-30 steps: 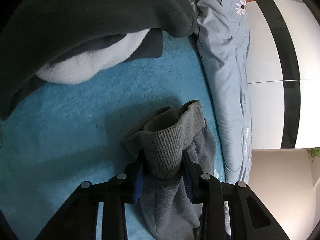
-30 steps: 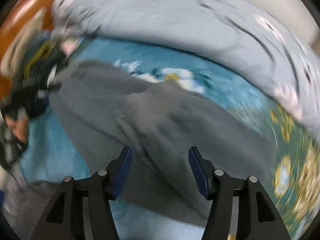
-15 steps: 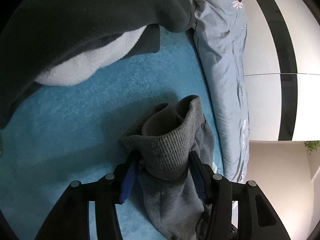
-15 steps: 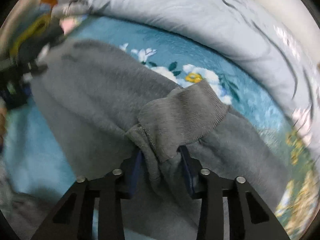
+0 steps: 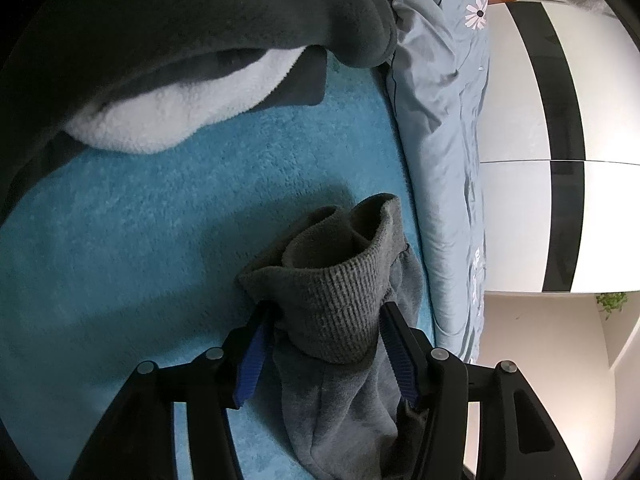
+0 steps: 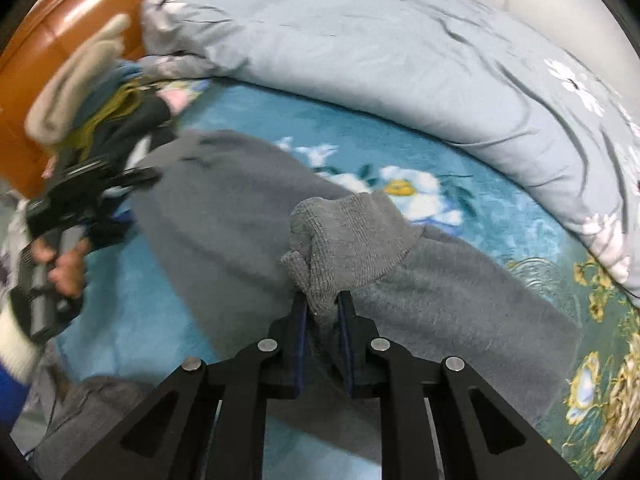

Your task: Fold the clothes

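Observation:
Grey fleece trousers [image 6: 248, 208] lie spread on a blue floral blanket [image 6: 248, 108]. My right gripper [image 6: 323, 308] is shut on one ribbed leg cuff [image 6: 352, 236], lifted off the blanket. In the left wrist view my left gripper [image 5: 324, 340] is shut on the other ribbed cuff [image 5: 332, 296], which stands up between the blue pads with the leg hanging below. The left gripper also shows in the right wrist view [image 6: 80, 192], held in a hand.
A rolled light blue duvet [image 6: 400, 48] runs along the far side of the blanket. A dark grey and white fleece garment [image 5: 168, 80] lies ahead of the left gripper. A pile of clothes [image 6: 96, 92] sits by the wooden headboard [image 6: 60, 28].
My right gripper has closed on the trouser cuff and lifted it. My left gripper kept its hold on the other cuff and shifted slightly.

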Motion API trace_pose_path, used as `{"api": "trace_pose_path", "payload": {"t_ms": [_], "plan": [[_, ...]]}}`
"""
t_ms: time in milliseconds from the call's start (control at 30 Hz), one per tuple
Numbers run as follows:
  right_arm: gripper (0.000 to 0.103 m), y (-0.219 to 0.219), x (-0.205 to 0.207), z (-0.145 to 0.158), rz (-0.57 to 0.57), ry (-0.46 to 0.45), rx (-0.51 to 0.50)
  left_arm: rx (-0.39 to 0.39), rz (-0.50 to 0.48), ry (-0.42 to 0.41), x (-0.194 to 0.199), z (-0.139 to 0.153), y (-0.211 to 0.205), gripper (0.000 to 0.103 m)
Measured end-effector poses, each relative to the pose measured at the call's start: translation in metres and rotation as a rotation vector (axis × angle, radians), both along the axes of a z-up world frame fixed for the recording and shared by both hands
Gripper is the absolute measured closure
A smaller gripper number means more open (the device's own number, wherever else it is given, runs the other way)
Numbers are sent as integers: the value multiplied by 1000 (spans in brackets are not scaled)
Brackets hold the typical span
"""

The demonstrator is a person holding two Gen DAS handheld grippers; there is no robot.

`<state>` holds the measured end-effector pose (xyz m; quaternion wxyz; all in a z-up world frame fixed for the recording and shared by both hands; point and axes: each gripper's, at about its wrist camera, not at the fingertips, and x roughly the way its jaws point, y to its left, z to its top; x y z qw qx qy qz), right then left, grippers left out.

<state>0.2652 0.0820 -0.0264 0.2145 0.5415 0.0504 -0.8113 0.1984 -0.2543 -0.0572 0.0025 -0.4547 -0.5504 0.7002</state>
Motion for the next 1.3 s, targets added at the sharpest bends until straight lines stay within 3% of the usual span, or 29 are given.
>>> {"api": "trace_pose_path", "payload": {"t_ms": [167,267,333,400,433,533,700,900,1033,1133,1233,1300], "plan": [[88,-14,5,-18,34,-44,46,-34,14,-10,0,4,3,47],[85,-22,6,-31,48,-75,80,-60,16,-25,0,8,3,61],[64,-15,6,-23,33,-68,46,-78,18,-32,0,11,2,74],[51,0,8,-10,-2,-50,-4,-101,15,-28,0,15,3,78],[51,14,11,-7,-38,-40,-18,-119,11,-18,0,20,4,80],[51,56,20,2,-145,-9,-59,-201,-24,47,1,47,17,82],[51,126,35,17,-325,42,-128,-339,-138,206,-1,117,57,83],[51,195,51,19,-504,63,-220,-451,-366,444,-48,210,160,83],[51,224,69,3,-582,39,-290,-483,-585,552,-16,242,248,83],[51,241,80,-7,-628,27,-329,-503,-750,561,-18,233,315,83],[51,254,91,-12,-659,22,-353,-485,-910,489,-3,205,362,83],[51,263,97,-14,-683,21,-369,-519,-999,420,-5,179,391,83]]}}
